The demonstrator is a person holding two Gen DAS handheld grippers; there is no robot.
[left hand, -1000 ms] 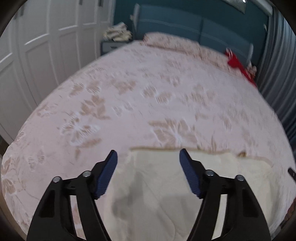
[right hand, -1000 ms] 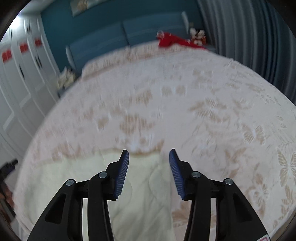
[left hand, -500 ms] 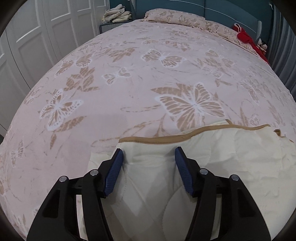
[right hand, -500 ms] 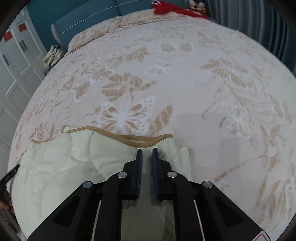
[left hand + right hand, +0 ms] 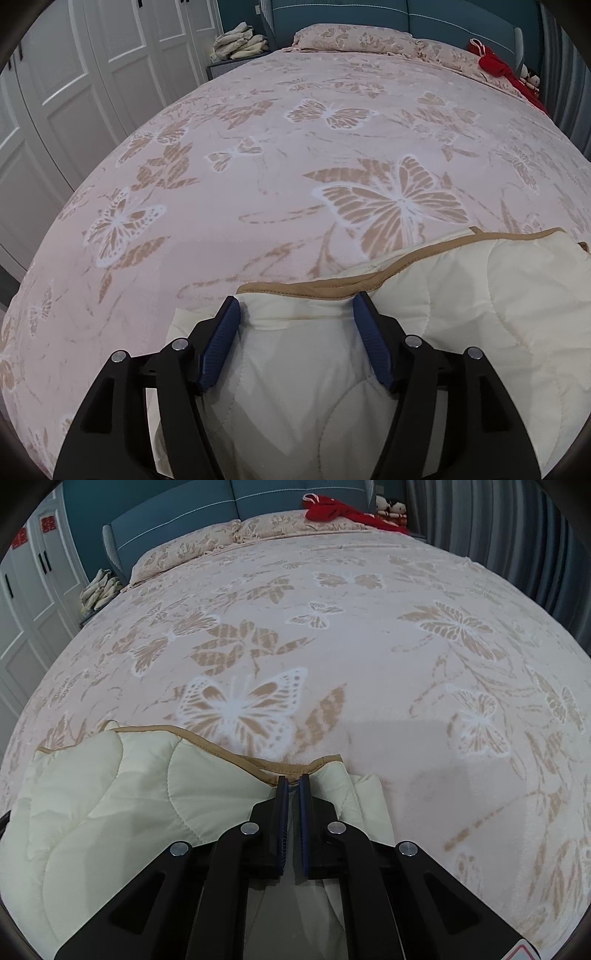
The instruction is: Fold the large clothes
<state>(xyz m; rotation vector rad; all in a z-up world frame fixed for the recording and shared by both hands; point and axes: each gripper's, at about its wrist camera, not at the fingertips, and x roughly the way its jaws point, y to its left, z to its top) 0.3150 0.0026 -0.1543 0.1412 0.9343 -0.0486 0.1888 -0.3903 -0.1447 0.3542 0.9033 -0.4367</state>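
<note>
A cream quilted cover with a tan bound edge (image 5: 461,295) lies on the near end of the bed, partly folded over itself. My left gripper (image 5: 297,314) is open, its blue pads astride the tan edge near the cover's left corner, low on the cloth. The same cover shows in the right wrist view (image 5: 129,794). My right gripper (image 5: 291,786) is shut on the cover's tan edge near its right corner, with cloth pinched between the pads.
The bed (image 5: 258,166) has a pink spread with butterfly print. Pillows (image 5: 354,37) and a red garment (image 5: 495,66) lie at the head. White wardrobe doors (image 5: 74,92) stand left. A nightstand holds folded cloth (image 5: 240,40). Grey curtains (image 5: 517,535) hang right.
Both grippers came down onto the cover's far edge. The right gripper closed on the tan edge; the left narrowed a little and stays open around it.
</note>
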